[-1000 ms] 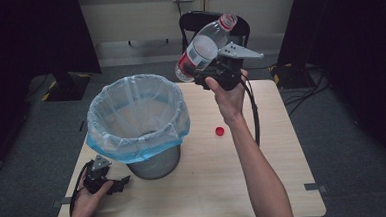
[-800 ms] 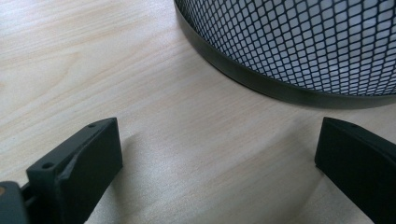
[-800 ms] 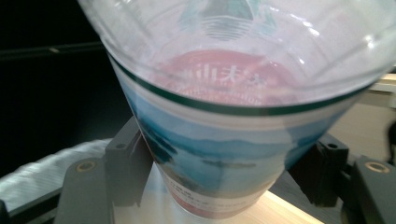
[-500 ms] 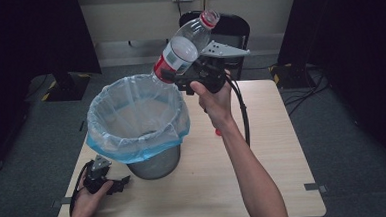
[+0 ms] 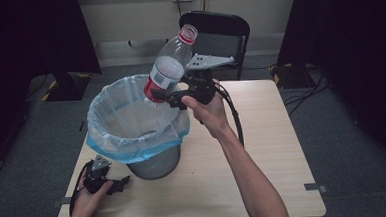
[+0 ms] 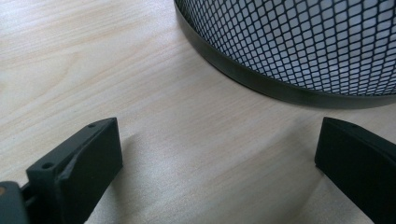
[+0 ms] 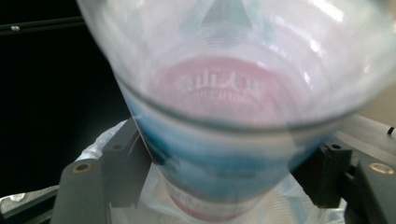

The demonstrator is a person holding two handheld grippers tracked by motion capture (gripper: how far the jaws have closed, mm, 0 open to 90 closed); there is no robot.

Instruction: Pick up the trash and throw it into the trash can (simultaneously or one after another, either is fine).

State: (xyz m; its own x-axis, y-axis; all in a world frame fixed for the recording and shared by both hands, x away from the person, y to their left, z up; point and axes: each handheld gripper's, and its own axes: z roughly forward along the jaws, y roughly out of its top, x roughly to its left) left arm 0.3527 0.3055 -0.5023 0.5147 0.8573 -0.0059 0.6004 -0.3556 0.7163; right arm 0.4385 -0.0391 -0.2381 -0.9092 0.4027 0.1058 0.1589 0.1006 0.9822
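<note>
Right gripper (image 5: pixel 163 96): jaws clamped on the lower body of an empty plastic water bottle (image 5: pixel 168 72), one black pad (image 7: pixel 122 161) on each side. Bottle hangs over the far rim of the mesh wastebasket (image 5: pixel 154 165), base down toward the blue bag liner (image 5: pixel 132 141), long axis tilted, open neck up and away. Likely next: release into the wastebasket. Left gripper (image 5: pixel 116 185): jaws wide apart, holding nothing, resting on the table (image 5: pixel 263 150) just beside the wastebasket's base.
</note>
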